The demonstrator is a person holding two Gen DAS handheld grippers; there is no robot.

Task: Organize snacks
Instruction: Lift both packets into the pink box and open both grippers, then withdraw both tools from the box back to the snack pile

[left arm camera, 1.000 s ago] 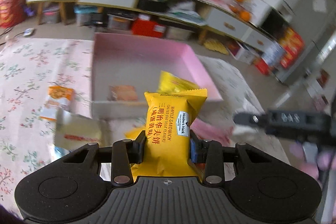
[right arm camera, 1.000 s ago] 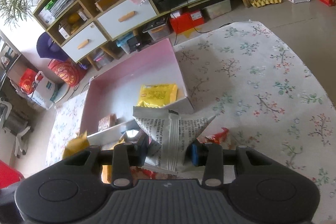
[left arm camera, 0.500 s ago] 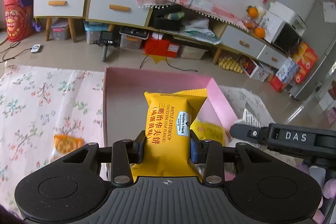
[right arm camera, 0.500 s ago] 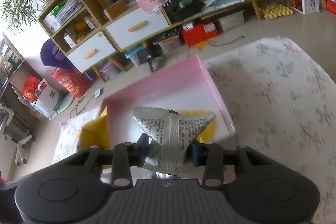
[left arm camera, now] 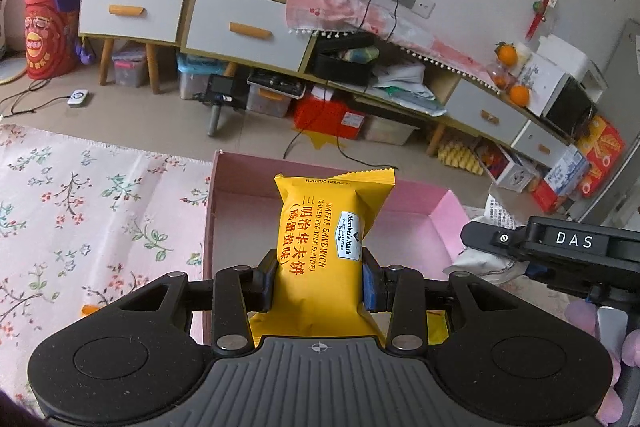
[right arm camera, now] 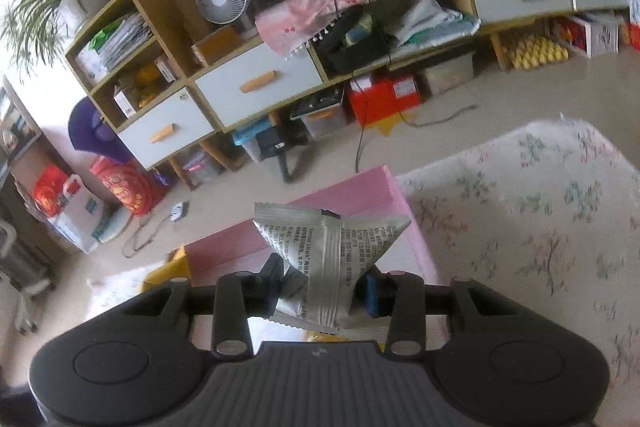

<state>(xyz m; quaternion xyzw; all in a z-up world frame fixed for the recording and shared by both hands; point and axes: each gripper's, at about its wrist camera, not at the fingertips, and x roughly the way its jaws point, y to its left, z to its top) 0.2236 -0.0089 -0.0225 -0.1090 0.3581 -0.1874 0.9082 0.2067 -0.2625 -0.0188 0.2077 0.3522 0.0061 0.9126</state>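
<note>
Both snacks were not yet placed: the left gripper (left arm camera: 320, 281) clamped a yellow waffle packet (left arm camera: 326, 235) and the right gripper (right arm camera: 320, 291) a silver packet (right arm camera: 324, 259), both above the pink box (left arm camera: 448, 215).

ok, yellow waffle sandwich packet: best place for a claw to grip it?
Across the puffed middle of the yellow packet, pads on its two long edges, coming in from a crimped end along its length. That is how the left claw holds it, and it stands upright and steady above the pink box.

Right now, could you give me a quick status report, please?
Left gripper shut on yellow waffle packet. Right gripper shut on silver packet. Both over pink box. Nothing blocking.
</note>
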